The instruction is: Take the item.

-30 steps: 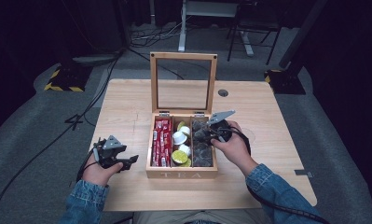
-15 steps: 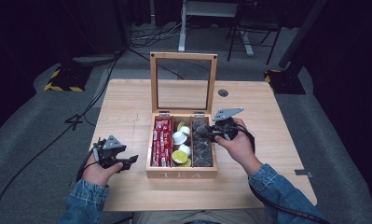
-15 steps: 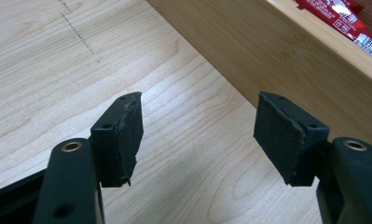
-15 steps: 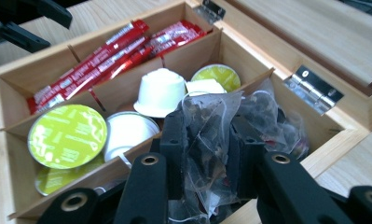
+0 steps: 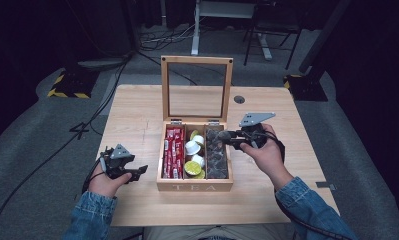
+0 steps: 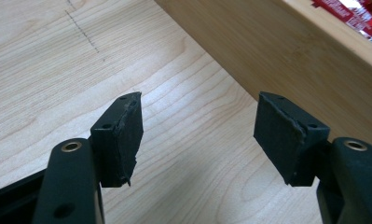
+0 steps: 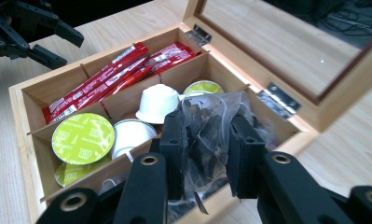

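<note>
The tea bag [image 7: 207,135] — a clear sachet of dark leaves — is pinched between the pads of the right gripper [image 5: 230,138] and is held just above the right-hand compartment of the wooden tea box [image 5: 194,186], whose front is marked TEA and which sits near the middle of the table [image 5: 137,115]. At the near left, the left gripper [image 5: 139,171] is held low over the bare tabletop just beside the box's left wall, its jaws standing apart with nothing between them. Inside the box, red stick packets [image 5: 173,152] are laid in the left compartment, capsules [image 5: 192,148] in green and white are gathered in the middle one, and more dark sachets [image 5: 217,160] are stacked in the right one, below the held bag. At the far side, the glass-paned lid [image 5: 197,89] is propped upright on its hinges. The grip appears to be taken on thin, slack film only, so a slip is judged possible if the bag is swung — and a trailing corner could be snagged on the divider or on the sachets beneath, by which a second bag might be dragged out. The open lid could also be knocked if the lift is carried too far back.
</note>
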`<state>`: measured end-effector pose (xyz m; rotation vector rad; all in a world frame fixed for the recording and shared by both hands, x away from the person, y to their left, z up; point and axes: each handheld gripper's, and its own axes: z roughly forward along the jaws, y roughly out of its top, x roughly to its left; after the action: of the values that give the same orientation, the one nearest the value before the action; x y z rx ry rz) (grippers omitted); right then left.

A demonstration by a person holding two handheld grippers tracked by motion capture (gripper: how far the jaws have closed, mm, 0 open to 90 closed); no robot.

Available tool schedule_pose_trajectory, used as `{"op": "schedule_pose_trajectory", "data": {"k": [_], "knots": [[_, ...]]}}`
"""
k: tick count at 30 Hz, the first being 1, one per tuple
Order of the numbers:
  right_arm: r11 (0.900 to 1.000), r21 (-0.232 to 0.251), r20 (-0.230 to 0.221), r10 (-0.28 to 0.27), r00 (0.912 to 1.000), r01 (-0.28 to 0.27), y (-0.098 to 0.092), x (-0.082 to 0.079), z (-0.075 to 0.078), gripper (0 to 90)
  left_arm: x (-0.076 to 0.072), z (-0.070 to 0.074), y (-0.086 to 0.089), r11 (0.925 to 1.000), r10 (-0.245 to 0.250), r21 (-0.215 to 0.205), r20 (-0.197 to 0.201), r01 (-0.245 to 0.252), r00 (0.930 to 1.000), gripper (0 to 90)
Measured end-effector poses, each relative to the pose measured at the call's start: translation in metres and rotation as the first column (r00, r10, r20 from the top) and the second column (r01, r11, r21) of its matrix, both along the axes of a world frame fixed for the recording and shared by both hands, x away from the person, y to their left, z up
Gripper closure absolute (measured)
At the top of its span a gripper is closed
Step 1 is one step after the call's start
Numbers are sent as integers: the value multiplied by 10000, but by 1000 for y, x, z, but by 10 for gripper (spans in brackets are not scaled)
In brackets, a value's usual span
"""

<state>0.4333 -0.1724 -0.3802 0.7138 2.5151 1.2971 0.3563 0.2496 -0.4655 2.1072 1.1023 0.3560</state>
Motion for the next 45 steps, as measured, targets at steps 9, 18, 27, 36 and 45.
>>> {"op": "schedule_pose_trajectory", "data": {"k": [9,18,27,36,45], "knots": [[9979,83,224,-651,9976,650,-34,-7,14,711,6,1,1,9997,180,147,-162,-178,9997,330],[9915,268,309,-1278,9913,1270,-65,-8,22,709,5,-1,2,9996,264,105,-269,-261,9993,329],[9820,102,376,-1890,9813,1887,-90,-7,25,707,4,-3,4,9994,336,134,-373,-331,9987,325],[9707,-130,250,-2395,9706,2399,-109,-4,23,707,5,-4,3,9995,309,93,-355,-306,9989,322],[9642,-415,-103,-2625,9649,2619,-116,0,13,706,5,-4,3,9995,298,63,-367,-296,9989,322]]}}
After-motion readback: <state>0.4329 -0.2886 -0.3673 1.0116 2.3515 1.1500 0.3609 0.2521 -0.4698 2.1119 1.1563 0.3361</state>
